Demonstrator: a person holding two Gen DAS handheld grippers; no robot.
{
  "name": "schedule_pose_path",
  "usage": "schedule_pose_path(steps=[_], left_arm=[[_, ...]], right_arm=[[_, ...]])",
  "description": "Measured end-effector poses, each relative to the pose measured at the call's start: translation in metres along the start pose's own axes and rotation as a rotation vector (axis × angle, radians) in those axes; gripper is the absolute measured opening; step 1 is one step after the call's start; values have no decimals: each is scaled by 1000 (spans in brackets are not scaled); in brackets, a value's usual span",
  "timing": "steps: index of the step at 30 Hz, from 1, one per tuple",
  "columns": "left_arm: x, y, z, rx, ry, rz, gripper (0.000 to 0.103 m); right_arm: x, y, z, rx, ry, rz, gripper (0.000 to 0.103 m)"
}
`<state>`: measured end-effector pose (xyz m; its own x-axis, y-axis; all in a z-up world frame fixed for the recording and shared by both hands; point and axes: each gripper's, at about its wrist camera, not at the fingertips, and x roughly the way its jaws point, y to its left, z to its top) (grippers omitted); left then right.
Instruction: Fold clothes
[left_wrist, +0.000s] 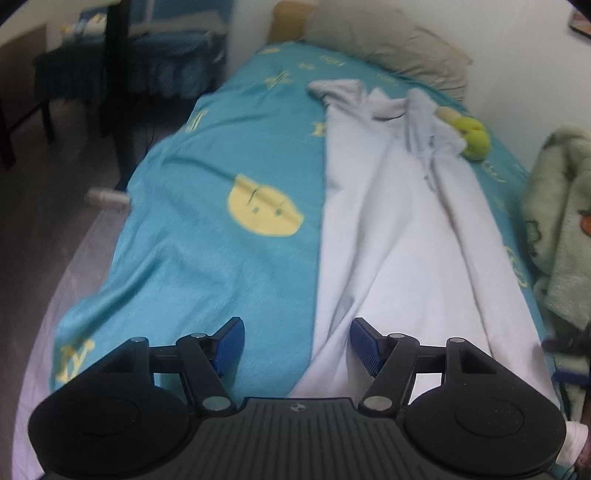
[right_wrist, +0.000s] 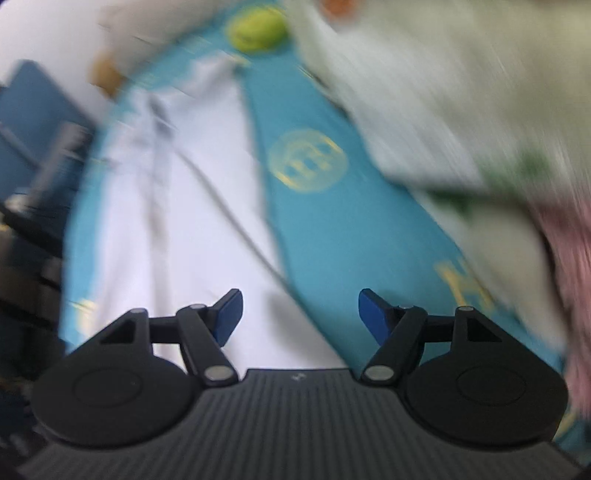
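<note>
A long white garment (left_wrist: 391, 229) lies folded lengthwise down the right half of a bed with a teal patterned cover (left_wrist: 207, 240). Its crumpled top end lies near the pillow. My left gripper (left_wrist: 297, 343) hovers over the garment's near left edge, open, with nothing between its blue pads. The right wrist view is blurred. There the same white garment (right_wrist: 192, 206) runs up the left side. My right gripper (right_wrist: 301, 315) stands open above the garment's right edge and the teal cover (right_wrist: 332, 229), holding nothing.
A beige pillow (left_wrist: 391, 40) lies at the head of the bed, with a green soft toy (left_wrist: 474, 136) beside the garment's top. A pale green fleece blanket (left_wrist: 561, 221) is heaped along the right side. Dark chairs (left_wrist: 122, 66) stand on the floor at the left.
</note>
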<state>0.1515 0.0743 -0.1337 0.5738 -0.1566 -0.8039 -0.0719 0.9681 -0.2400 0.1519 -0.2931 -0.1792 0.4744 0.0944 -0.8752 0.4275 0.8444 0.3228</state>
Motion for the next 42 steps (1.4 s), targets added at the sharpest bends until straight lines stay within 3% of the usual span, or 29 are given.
schedule_pose_path(steps=[3,6,9,13,21,24,27,29,31,33,39,42], left_arm=[[-10,3,-5,-9,-11,0,66],[-28,-5,-13,13,-35,-34,66],[-46,-22,-18,59,-63,-106,66],[-61,-49,-27,97,-56,-237,66],[-30,-106,-47,-42,177,-484,63],[-5,-126,-53,-91,263,-526,63],[22,-138,-61,-147,322,-533,62],[33,-145,-64,-144,336,-525,56],[37,-152,-67,-120,337,-525,41],[33,-156,-67,-76,315,-517,5],[-2,-136,-52,-23,270,-542,2],[-6,-122,-50,19,289,-481,2]], right_arm=[[-3,10,-4,-68,-15,-17,71],[-21,16,-10,-99,-61,68,70],[-33,17,-19,-81,-45,152,70],[-72,8,-24,-23,-154,239,71],[-127,-15,-15,-39,-337,278,72],[-131,-20,-10,-48,-380,286,72],[-120,-26,-5,-21,-363,307,72],[-111,-28,-3,-1,-338,293,72],[-105,-30,-2,15,-322,283,72],[-101,-30,-2,28,-315,287,72],[-92,-24,-4,20,-281,260,72],[-85,-17,-6,-8,-253,242,72]])
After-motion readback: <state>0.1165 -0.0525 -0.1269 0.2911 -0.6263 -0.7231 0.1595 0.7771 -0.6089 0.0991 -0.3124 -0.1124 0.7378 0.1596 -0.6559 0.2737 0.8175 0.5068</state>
